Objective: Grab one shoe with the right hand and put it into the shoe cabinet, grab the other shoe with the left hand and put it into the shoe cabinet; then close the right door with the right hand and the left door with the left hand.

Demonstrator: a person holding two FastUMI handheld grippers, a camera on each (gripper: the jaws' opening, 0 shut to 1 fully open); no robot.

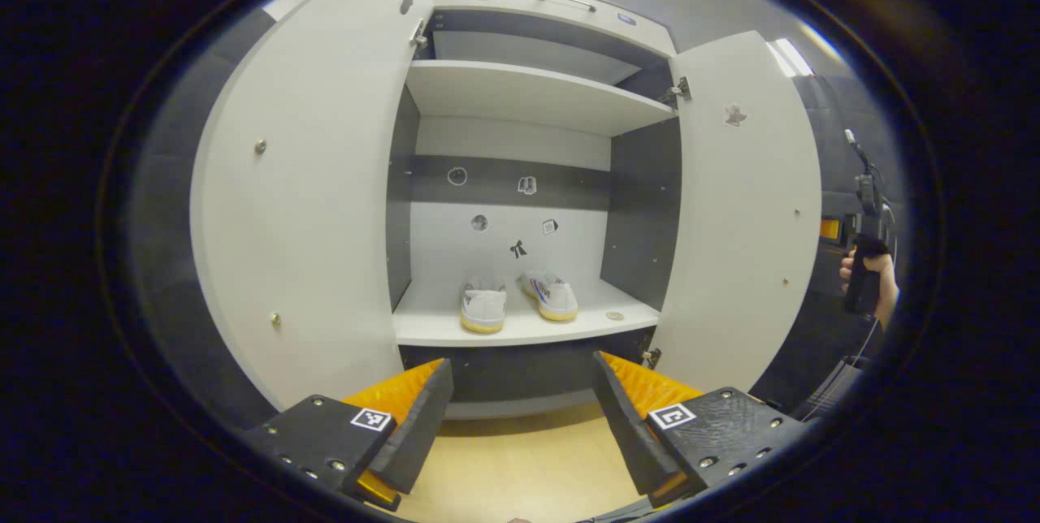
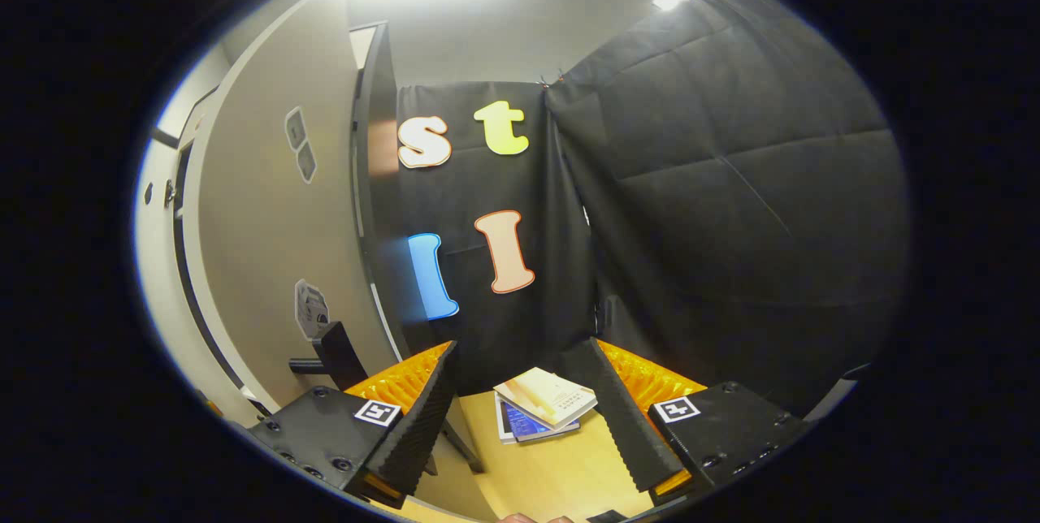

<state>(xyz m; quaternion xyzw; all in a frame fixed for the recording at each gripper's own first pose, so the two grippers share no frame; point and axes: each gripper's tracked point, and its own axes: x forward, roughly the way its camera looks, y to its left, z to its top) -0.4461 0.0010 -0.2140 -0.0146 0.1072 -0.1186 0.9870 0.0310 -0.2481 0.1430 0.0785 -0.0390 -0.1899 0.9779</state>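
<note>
Two white shoes with yellow soles stand side by side on the lower shelf (image 1: 520, 330) of the open shoe cabinet: one shoe (image 1: 483, 304) on the left, the other shoe (image 1: 550, 295) on the right, heels toward me. The left door (image 1: 313, 182) and the right door (image 1: 743, 214) both stand wide open. My left gripper (image 1: 520, 417) is open and empty, well back from the cabinet. The right gripper (image 1: 865, 222), held in a hand, shows at the far right beyond the right door. In the right gripper view my right gripper (image 2: 524, 417) is open and empty, beside the right door (image 2: 268, 239).
An empty upper shelf (image 1: 528, 92) and a drawer with a handle (image 1: 565, 0) sit above the shoes. The light wooden floor (image 1: 528, 466) lies before the cabinet. A stack of books (image 2: 540, 405) lies on the floor by the black cloth wall (image 2: 731, 198).
</note>
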